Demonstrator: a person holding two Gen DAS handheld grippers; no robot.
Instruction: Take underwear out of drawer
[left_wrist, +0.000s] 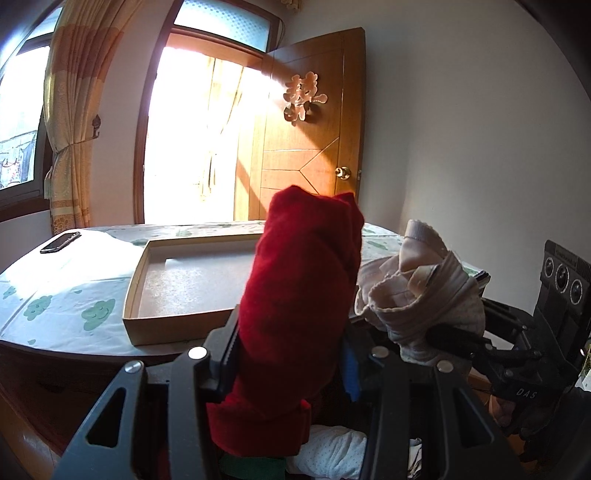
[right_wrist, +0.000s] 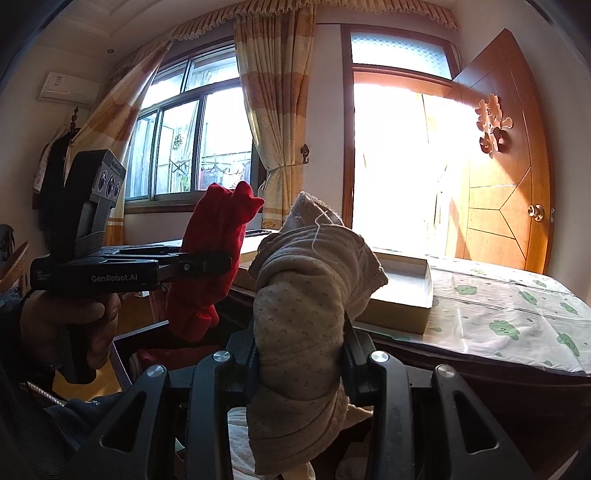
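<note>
Blazing sunlight through the open doorway (right_wrist: 391, 162), wooden door (right_wrist: 506, 155) at right, yellow curtain (right_wrist: 273, 110) centre, window (right_wrist: 192, 136) upper left.

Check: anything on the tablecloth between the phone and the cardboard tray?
Nothing. In the left wrist view the phone lies left of the cardboard tray, with only bare tablecloth between them. The right wrist view doesn't show the phone.

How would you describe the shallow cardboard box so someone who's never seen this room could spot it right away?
Find the table with the white cloth printed with green clouds, standing before the bright open doorway. The cardboard box lies flat on that cloth. Unlike the dark phone near the table's far corner, it is a wide, brown, low-walled open tray with nothing visible in it.
</note>
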